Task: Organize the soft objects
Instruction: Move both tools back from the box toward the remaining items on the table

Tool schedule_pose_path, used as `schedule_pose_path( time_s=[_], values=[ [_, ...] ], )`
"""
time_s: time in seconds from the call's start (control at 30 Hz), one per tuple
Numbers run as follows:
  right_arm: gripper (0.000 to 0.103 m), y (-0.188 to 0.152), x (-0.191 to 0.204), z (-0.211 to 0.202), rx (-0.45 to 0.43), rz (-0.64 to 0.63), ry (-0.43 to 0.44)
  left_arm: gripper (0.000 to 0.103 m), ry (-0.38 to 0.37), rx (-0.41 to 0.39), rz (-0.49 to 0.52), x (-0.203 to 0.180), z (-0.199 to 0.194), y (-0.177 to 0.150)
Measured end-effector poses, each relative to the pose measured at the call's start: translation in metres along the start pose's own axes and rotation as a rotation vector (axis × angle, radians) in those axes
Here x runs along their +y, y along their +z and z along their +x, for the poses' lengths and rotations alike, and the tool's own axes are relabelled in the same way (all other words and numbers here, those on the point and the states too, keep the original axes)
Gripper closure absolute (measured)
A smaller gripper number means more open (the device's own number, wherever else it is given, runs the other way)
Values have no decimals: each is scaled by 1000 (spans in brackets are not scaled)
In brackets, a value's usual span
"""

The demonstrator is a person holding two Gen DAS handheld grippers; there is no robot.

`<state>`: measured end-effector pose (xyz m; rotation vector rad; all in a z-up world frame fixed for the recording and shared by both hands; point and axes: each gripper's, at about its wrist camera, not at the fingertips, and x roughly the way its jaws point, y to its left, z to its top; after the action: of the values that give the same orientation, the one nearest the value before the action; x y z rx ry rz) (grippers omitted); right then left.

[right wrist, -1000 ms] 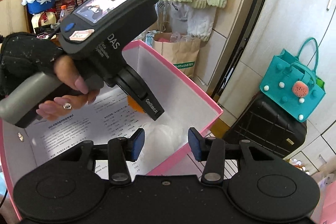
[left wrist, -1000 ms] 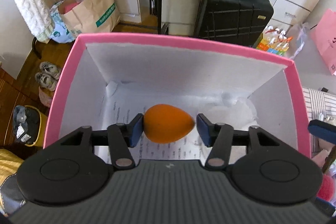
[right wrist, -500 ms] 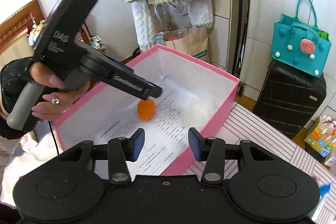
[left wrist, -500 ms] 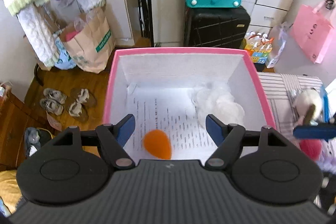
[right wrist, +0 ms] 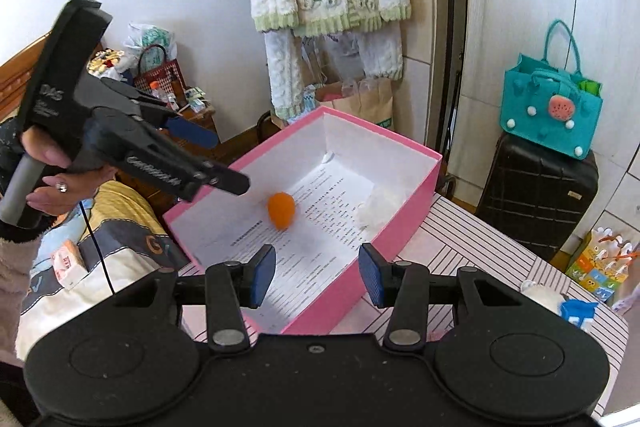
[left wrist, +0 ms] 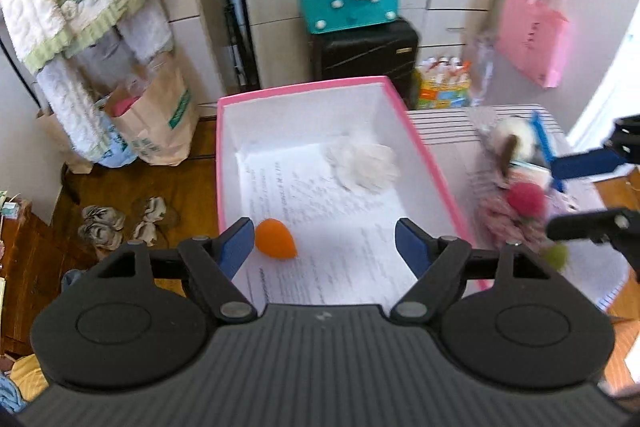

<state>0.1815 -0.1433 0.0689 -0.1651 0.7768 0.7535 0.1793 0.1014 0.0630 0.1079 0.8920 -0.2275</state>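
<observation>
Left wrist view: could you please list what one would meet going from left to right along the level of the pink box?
Paper bag → orange sponge → white fluffy pad → box's right wall → red pompom → right gripper.

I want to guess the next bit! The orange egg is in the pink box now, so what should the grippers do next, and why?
Probably the right gripper should swing toward the fluffy toys on the striped table and pick one. The orange egg and a white puff already lie in the pink box; both grippers hold nothing, and the left gripper is opening.
</observation>
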Motion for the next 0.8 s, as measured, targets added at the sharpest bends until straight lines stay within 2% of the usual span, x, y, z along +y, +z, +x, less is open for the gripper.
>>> schedule_pose_path(
  time_s=[0.23, 0.5, 0.7, 0.8],
  values=[
    [51, -16, 11, -41, -46, -20, 0, 22, -47, -48, 81, -25, -48, -19],
    [50, -44, 15, -84, -74, -17, -8, 19, -75, -102, 186, -63, -79, -42],
    [44, -78, 21, -110, -84, -38, -85, 16, -80, -134, 307, -97, -77, -63],
    [43, -95, 25, -118, -74, -85, -143, 16, -78, -143, 324, -110, -70, -72]
  ],
)
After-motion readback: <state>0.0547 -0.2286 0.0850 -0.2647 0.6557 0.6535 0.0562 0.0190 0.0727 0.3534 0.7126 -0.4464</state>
